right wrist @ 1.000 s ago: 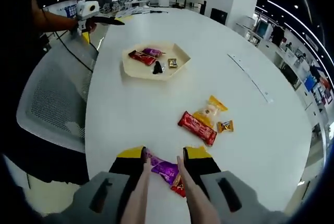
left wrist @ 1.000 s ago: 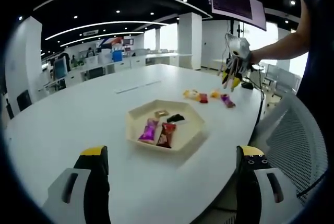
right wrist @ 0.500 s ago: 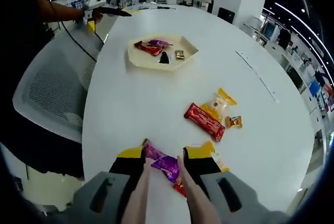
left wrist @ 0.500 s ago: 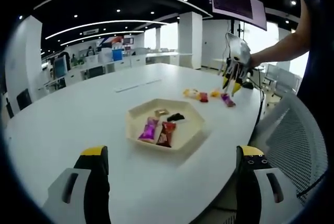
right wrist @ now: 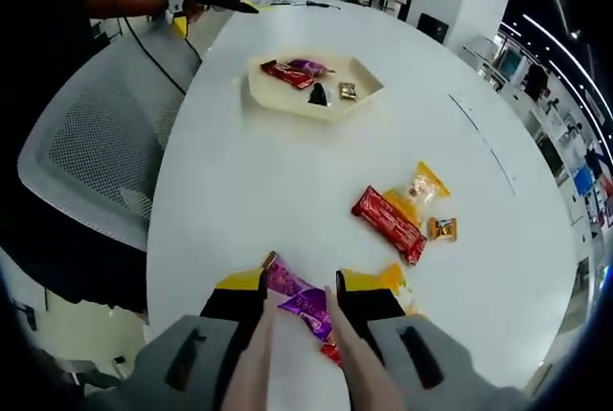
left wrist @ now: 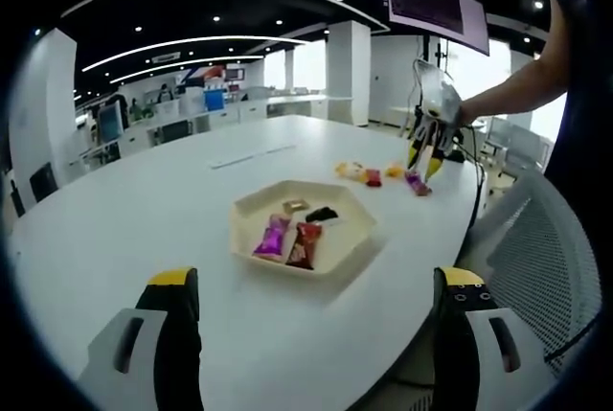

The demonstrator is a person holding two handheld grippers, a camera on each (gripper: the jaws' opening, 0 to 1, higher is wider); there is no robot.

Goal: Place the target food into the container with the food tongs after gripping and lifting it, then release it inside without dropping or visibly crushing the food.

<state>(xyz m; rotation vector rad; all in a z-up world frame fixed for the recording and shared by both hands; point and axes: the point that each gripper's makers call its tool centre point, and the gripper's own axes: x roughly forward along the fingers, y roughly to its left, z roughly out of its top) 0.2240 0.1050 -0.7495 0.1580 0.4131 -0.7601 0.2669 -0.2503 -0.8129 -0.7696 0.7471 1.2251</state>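
Two tong arms (right wrist: 299, 320) pinching purple snack packet (right wrist: 305, 304) in right gripper (right wrist: 299, 298), left gripper (left wrist: 316, 320) spread wide before hexagonal tray (left wrist: 350, 239) on white table (left wrist: 144, 210).

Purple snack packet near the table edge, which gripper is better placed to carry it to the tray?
Right. The right gripper has its tongs around the purple packet; the left gripper hangs open beside the tray.

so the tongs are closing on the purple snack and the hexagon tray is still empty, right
Not quite. The tray is not empty: the right gripper view shows four small packets in it, red, purple, black and gold. The rest holds: the tongs of the right gripper sit on either side of the purple snack near the table edge.
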